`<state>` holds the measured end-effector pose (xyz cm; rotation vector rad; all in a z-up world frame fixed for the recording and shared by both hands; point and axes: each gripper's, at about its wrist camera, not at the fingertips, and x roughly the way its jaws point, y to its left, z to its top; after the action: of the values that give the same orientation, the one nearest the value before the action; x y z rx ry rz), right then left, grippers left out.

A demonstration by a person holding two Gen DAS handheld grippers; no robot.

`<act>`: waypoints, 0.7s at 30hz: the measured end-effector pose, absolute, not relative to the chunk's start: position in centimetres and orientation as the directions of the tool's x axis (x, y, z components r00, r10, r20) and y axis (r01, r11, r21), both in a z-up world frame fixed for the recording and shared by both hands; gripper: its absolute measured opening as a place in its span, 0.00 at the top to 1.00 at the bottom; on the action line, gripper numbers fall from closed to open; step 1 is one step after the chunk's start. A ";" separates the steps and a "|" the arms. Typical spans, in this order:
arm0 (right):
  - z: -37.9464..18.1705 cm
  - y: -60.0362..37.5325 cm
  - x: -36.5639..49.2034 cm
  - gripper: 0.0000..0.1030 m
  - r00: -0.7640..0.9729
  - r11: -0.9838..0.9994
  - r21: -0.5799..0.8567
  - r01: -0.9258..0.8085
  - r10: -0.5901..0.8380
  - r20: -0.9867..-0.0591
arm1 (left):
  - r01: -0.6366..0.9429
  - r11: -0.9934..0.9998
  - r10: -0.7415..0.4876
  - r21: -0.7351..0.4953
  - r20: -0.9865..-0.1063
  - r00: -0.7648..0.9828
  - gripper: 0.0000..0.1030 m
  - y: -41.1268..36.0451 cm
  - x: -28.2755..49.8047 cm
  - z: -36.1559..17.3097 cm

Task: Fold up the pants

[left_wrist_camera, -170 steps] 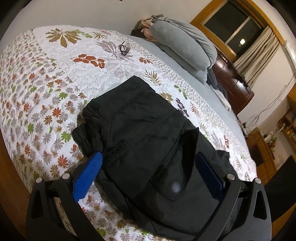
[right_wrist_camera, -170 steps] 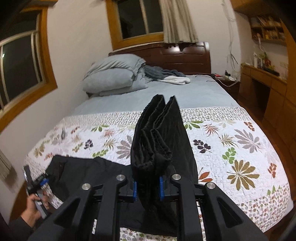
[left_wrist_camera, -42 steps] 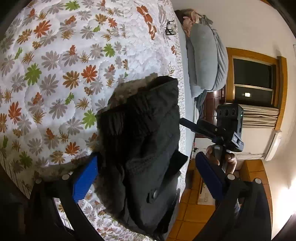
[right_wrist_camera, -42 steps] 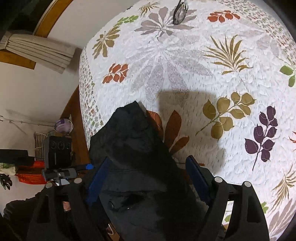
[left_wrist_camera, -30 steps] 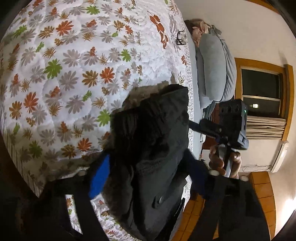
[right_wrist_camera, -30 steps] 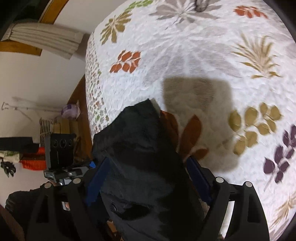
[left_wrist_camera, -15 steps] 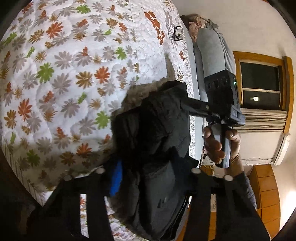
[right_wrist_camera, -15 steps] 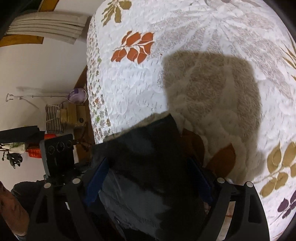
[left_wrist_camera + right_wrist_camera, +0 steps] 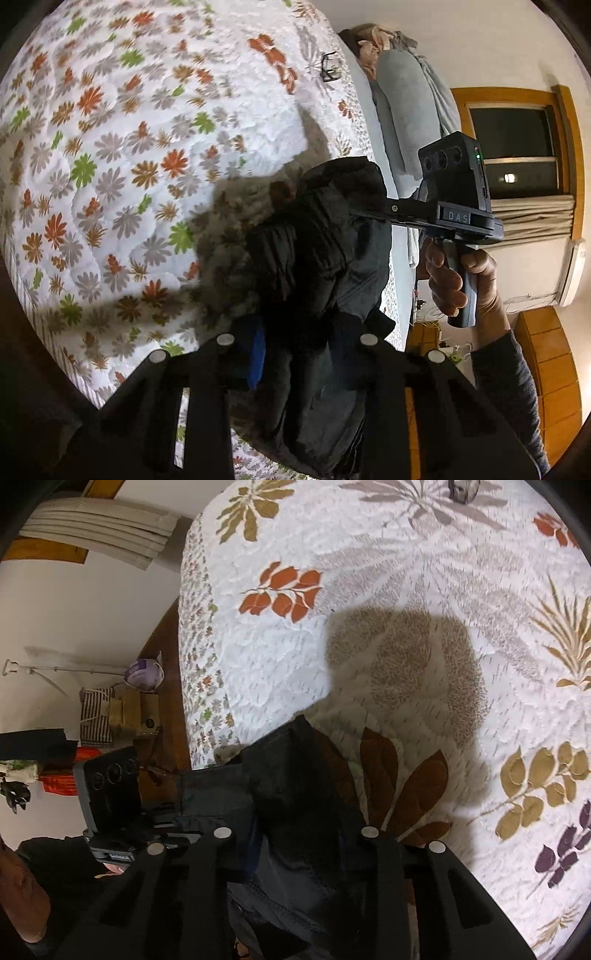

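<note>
Black pants (image 9: 317, 236), folded into a thick bundle, sit at the near edge of the bed (image 9: 110, 155), partly raised off the floral quilt and casting a shadow on it just beyond the bundle. Left hand-held gripper (image 9: 295, 354): jaws closing, with the bundle's near end between them; the blue pad on one finger (image 9: 256, 354) lies against the fabric and the cloth bulges around both fingers, so the grip reads as made. Right hand-held gripper (image 9: 299, 849): jaws closing likewise, the far end of the pants (image 9: 295, 794) packed between its fingers and pressed on both sides. In the left wrist view the right hand-held gripper (image 9: 369, 212) reaches into the bundle from the side away from the quilt's small-flower border, its tips buried in the fabric; the person's right hand (image 9: 454, 277) wraps the handle below the camera block, a dark sleeve (image 9: 509, 387) behind it. In the right wrist view the left unit's camera block (image 9: 110, 786) shows beside the bundle, off the bed's edge. Grey pillows (image 9: 406, 122) lie at the head of the bed, well apart from the pants. A pair of glasses (image 9: 330, 66) rests on the quilt, between pants and pillows
</note>
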<state>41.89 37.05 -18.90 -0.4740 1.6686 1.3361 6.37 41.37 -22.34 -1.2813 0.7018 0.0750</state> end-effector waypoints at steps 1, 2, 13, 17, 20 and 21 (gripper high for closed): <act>-18.6 36.9 41.7 0.71 -0.500 0.336 0.554 -0.762 0.239 -0.833 | -0.422 0.324 -0.320 -0.847 -0.518 0.793 0.74 41.2 6.3 -22.0; -18.1 36.7 41.7 0.71 -0.492 0.335 0.549 -0.766 0.243 -0.836 | -0.420 0.332 -0.317 -0.845 -0.519 0.794 0.74 41.0 6.2 -21.8; -13.5 34.4 40.6 0.72 -0.409 0.341 0.493 -0.801 0.290 -0.865 | -0.381 0.432 -0.279 -0.817 -0.523 0.805 0.76 39.2 6.6 -17.6; -11.6 33.1 40.2 0.73 -0.365 0.349 0.466 -0.813 0.319 -0.875 | -0.367 0.461 -0.270 -0.808 -0.522 0.809 0.76 38.6 7.0 -16.1; -10.3 32.0 39.8 0.73 -0.334 0.355 0.445 -0.822 0.333 -0.882 | -0.351 0.498 -0.258 -0.793 -0.522 0.813 0.77 37.8 7.3 -14.6; -9.9 31.7 39.7 0.73 -0.325 0.356 0.439 -0.825 0.338 -0.883 | -0.347 0.511 -0.253 -0.786 -0.523 0.814 0.77 37.4 7.4 -14.1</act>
<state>39.68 31.68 -9.87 -0.4685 1.4603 1.2613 7.42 37.40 -14.11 -1.0527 0.6481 0.0614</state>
